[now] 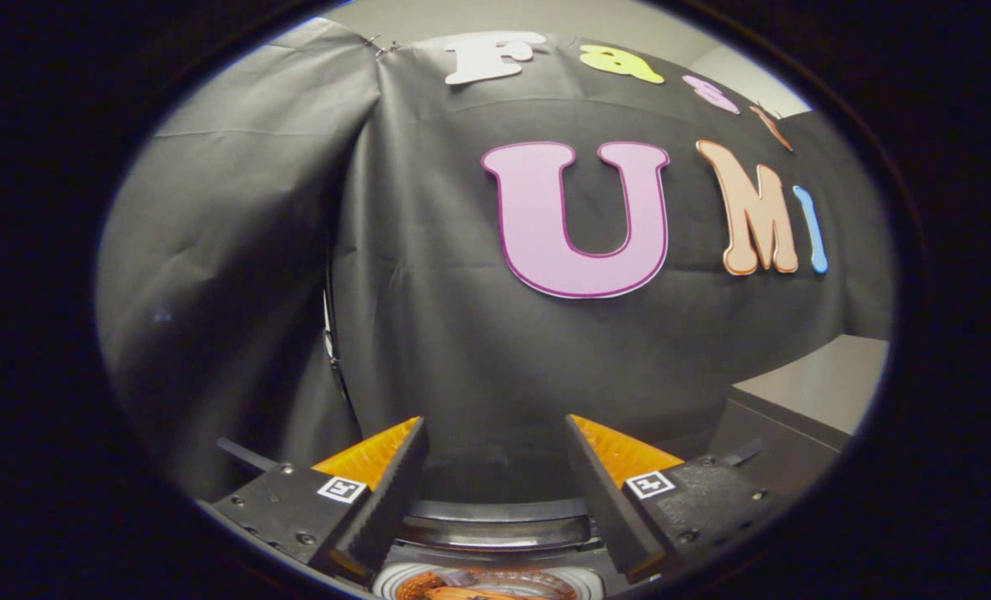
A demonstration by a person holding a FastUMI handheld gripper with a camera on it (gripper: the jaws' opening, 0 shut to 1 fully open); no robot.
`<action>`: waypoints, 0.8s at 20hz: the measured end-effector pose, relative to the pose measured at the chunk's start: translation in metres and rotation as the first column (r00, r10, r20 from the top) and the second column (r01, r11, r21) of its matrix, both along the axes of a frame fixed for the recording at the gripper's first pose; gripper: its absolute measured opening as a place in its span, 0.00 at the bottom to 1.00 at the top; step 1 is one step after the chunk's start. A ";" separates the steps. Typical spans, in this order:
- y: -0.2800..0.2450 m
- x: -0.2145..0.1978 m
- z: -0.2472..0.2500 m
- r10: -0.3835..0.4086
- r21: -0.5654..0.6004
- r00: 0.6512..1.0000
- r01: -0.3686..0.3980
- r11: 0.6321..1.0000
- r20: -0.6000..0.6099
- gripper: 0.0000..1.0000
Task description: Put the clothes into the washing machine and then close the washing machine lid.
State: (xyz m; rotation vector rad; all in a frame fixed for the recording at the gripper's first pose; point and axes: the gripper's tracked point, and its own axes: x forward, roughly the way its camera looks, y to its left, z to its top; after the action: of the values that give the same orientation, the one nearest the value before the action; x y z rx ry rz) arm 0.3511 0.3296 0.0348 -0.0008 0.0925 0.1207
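gripper [495, 467] held high with fingers spread wide and empty, aimed at the black cloth wall [428, 317]. washing machine [495, 533] just below the fingers, round rim and open mouth, with something orange, likely clothes [478, 590], inside. next, probably: tilt down, find the lid, push it shut squarely.

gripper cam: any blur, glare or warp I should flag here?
Gripper view: heavy fisheye bend on the booth wall; focus looks sharp; light is dim and even, no strong glare; gripper open, nothing between its fingers, washing machine rim curved below them.
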 end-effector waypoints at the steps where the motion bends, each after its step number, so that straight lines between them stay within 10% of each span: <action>1: -0.001 -0.002 0.001 -0.005 -0.002 1.000 0.005 1.000 0.011 0.98; 16: -0.008 -0.043 -0.024 -0.046 0.000 0.998 0.046 0.999 -0.031 0.98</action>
State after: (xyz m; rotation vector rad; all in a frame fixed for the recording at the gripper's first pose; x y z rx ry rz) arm 0.3080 0.3213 0.0104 0.0039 0.1238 0.0747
